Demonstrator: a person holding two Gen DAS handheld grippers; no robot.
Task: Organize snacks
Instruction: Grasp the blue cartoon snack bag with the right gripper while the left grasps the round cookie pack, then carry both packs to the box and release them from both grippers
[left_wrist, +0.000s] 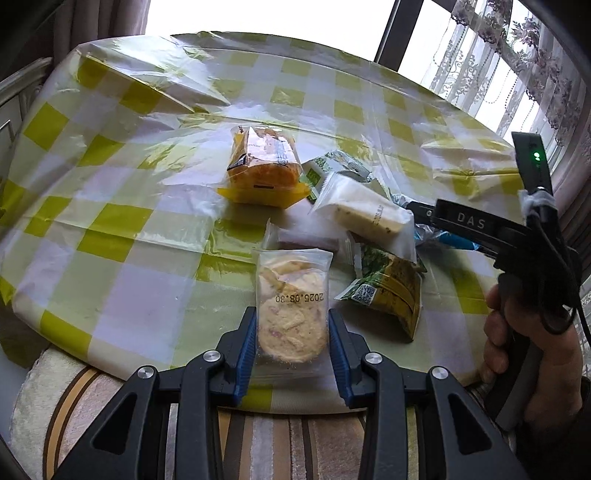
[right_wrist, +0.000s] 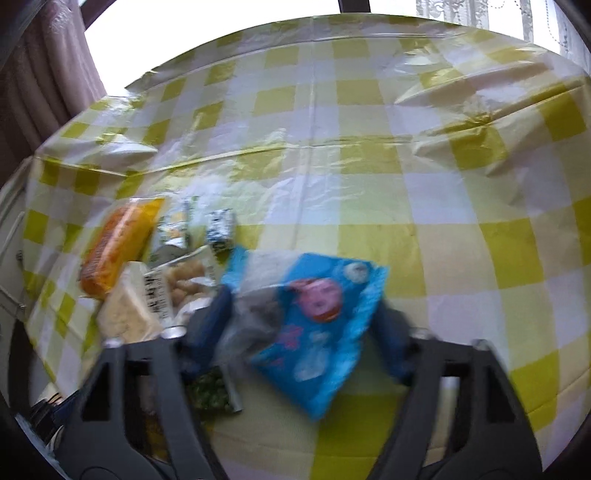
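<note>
My left gripper is shut on a clear packet of round pale biscuits, dated 2025.08.30, at the table's near edge. Beyond it lie an orange cake packet, a clear packet with a pale bar, a green packet and a small clear packet. My right gripper has its fingers on both sides of a blue snack packet; the frame is blurred. In the left wrist view the right gripper reaches into the pile from the right.
A yellow and white checked plastic cloth covers the table, with raised folds at the back left and right. A striped chair cushion lies below the near edge. Curtains and a bright window stand behind.
</note>
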